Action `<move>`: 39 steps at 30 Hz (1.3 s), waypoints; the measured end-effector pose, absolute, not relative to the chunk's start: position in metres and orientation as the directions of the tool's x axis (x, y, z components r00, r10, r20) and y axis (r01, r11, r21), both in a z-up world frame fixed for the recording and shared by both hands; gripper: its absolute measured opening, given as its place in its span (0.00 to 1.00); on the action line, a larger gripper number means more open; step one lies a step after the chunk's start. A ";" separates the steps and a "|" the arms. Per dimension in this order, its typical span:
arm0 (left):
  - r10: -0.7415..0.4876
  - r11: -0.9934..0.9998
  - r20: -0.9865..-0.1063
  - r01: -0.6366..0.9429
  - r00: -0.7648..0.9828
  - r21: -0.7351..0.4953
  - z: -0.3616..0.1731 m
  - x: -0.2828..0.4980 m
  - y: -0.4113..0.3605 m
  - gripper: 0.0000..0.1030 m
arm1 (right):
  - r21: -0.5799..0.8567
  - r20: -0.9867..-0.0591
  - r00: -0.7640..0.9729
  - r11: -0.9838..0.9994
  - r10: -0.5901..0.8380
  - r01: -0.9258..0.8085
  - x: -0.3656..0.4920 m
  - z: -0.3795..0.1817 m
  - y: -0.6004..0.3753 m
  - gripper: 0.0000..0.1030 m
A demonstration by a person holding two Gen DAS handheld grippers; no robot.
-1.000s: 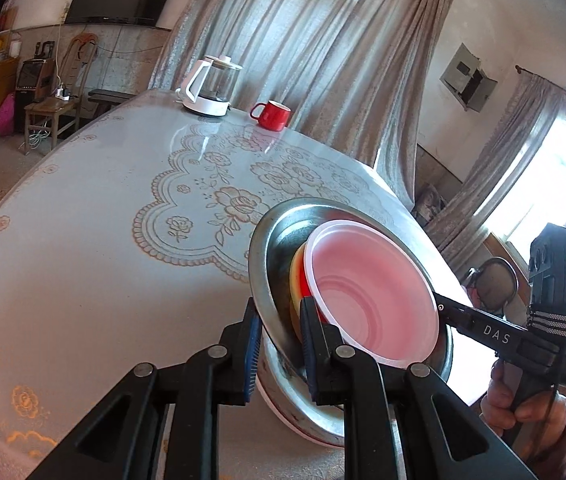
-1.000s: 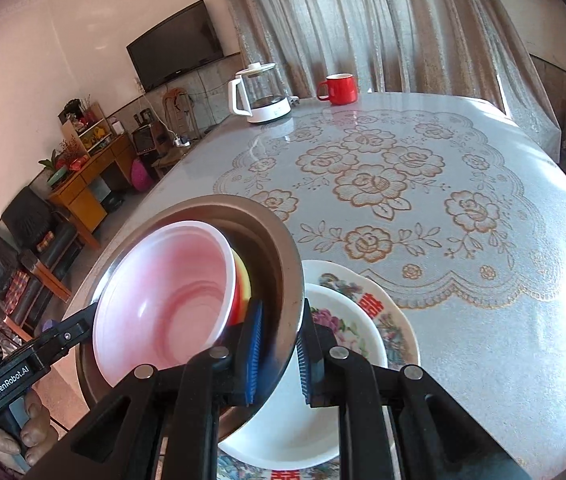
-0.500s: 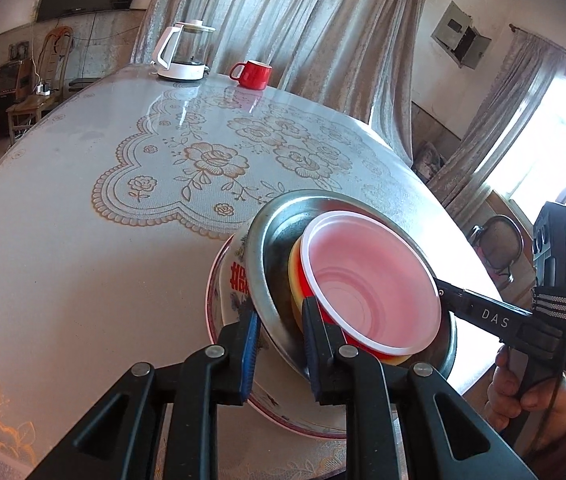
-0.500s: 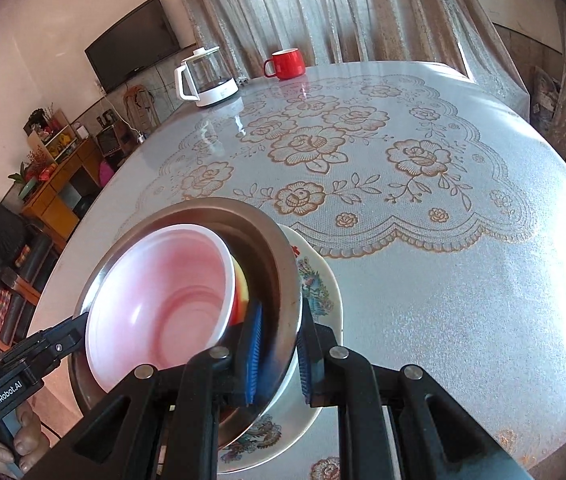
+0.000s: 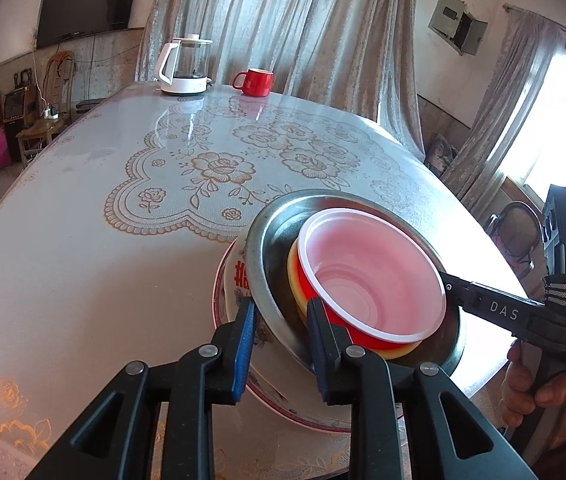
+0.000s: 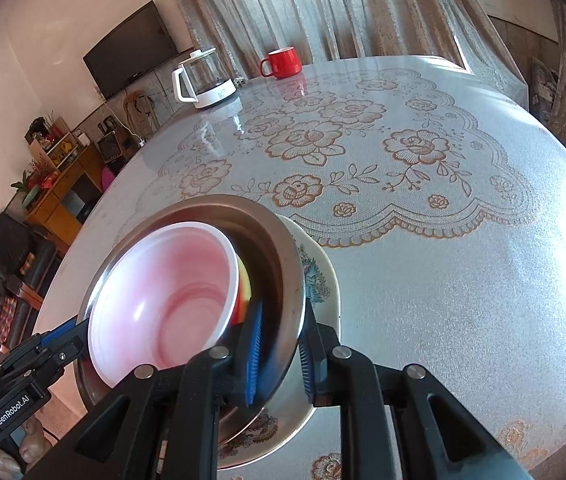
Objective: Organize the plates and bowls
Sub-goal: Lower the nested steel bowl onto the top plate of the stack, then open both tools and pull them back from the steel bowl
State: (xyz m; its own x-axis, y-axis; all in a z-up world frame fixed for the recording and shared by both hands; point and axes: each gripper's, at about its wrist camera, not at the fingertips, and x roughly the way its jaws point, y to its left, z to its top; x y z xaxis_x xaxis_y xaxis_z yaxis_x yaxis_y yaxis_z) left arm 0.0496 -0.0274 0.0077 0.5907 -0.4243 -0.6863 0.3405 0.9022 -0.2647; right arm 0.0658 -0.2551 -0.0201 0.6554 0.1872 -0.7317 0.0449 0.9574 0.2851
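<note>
Steel bowl point(image 5: 271, 240) nr table point(image 5: 83, 260) edge

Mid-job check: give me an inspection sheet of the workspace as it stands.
Surface: round table under a floral lace cover.
Job's things: red bowl on a yellow bowl, nested in the steel bowl, over the patterned plate.
Clutter: kettle, red mug at the far edge.
Grippers: left gripper opening, steel rim between its jaws; right gripper clamped on the opposite rim.
Cables: nothing seen on the table.
Surroundings: curtains, television.
</note>
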 end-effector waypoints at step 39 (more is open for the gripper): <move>-0.144 0.989 -0.571 0.136 0.808 -0.057 0.018 -0.007 -0.020 0.98 | 0.036 -0.511 0.848 0.983 -0.136 0.180 -0.028 0.009 -0.193 0.41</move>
State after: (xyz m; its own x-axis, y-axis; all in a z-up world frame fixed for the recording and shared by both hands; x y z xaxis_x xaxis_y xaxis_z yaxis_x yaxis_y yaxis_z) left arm -0.0065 -0.0196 0.0182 0.8079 -0.1436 -0.5715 0.1355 0.9891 -0.0570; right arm -0.0283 -0.1927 0.0087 0.8484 -0.1363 -0.5115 0.1795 0.9831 0.0359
